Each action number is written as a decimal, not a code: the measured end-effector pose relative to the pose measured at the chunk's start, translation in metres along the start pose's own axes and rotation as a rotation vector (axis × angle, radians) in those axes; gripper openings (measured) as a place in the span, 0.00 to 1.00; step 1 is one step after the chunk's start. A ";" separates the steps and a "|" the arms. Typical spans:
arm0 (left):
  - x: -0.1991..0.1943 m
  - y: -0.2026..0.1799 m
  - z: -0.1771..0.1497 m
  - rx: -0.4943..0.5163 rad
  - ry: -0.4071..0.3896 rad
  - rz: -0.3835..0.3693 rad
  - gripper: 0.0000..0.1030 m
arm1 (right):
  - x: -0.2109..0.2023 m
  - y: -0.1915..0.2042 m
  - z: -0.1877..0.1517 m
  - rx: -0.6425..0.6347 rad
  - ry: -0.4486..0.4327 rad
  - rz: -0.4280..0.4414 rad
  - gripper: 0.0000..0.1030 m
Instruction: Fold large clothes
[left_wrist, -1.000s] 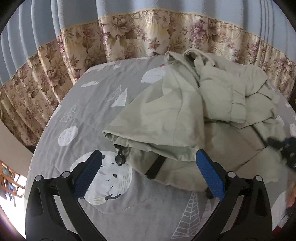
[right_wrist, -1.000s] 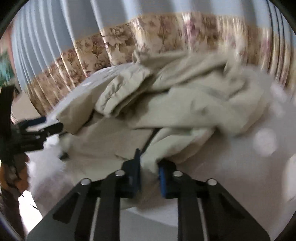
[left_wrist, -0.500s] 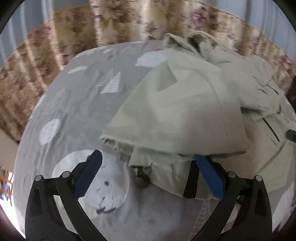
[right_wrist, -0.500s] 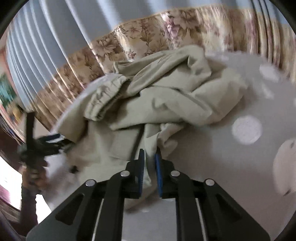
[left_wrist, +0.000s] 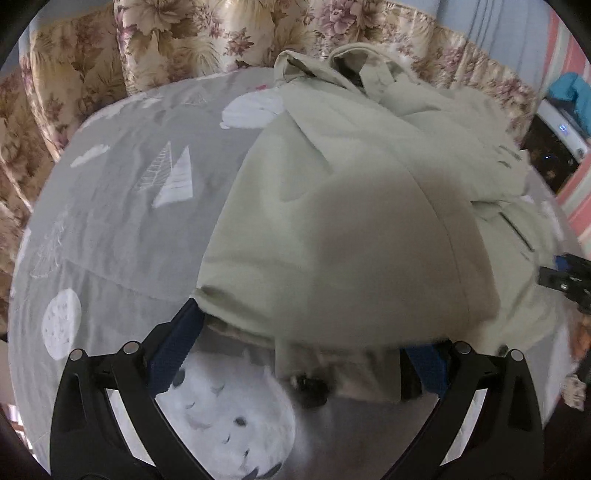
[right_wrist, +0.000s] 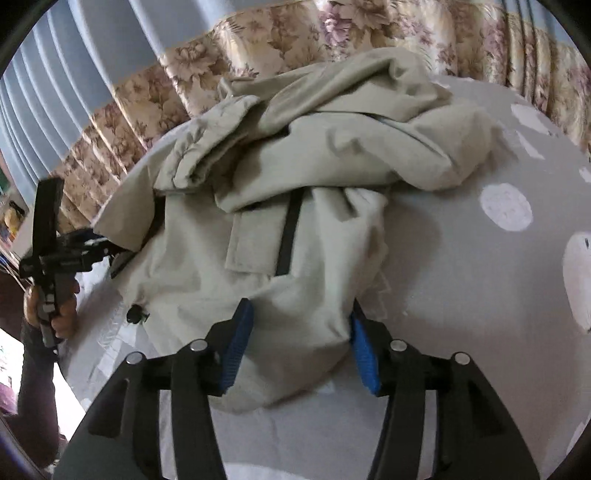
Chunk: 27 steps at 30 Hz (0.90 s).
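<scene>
While the beige jacket (right_wrist: 295, 206) lies bunched on the grey printed bedsheet (left_wrist: 122, 206), my right gripper (right_wrist: 301, 341) is opening, a lobe of hem cloth between its pads but no longer pinched. My left gripper (left_wrist: 303, 354) stands wide apart, straddling the near folded edge. I judge the fold needs squaring next — I'd take only the top layer at each corner, clear of the drawstring toggle (right_wrist: 135, 314).

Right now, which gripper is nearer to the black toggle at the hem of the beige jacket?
Left. The black toggle lies between the left gripper fingers. The right gripper, jaws opening, straddles the beige jacket hem farther along, toggle off to its side.
</scene>
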<state>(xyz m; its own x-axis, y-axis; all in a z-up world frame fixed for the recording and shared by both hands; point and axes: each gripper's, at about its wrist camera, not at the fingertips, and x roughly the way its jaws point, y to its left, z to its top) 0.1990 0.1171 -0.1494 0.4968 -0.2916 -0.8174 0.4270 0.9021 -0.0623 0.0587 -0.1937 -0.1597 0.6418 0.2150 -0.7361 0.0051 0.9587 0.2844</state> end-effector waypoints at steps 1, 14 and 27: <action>0.000 -0.005 0.002 0.001 -0.011 0.022 0.92 | 0.002 0.002 0.000 -0.008 -0.010 0.011 0.49; -0.028 -0.068 -0.001 -0.299 -0.059 -0.279 0.08 | -0.026 -0.037 0.029 -0.347 -0.100 -0.331 0.12; -0.059 -0.147 -0.040 -0.143 -0.071 -0.011 0.97 | -0.128 -0.168 0.011 -0.113 -0.086 -0.151 0.78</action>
<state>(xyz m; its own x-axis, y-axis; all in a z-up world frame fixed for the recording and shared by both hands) 0.0768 0.0147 -0.1150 0.5474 -0.3185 -0.7739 0.3232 0.9335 -0.1556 -0.0156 -0.3843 -0.1061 0.7035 0.0547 -0.7086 0.0234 0.9947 0.1000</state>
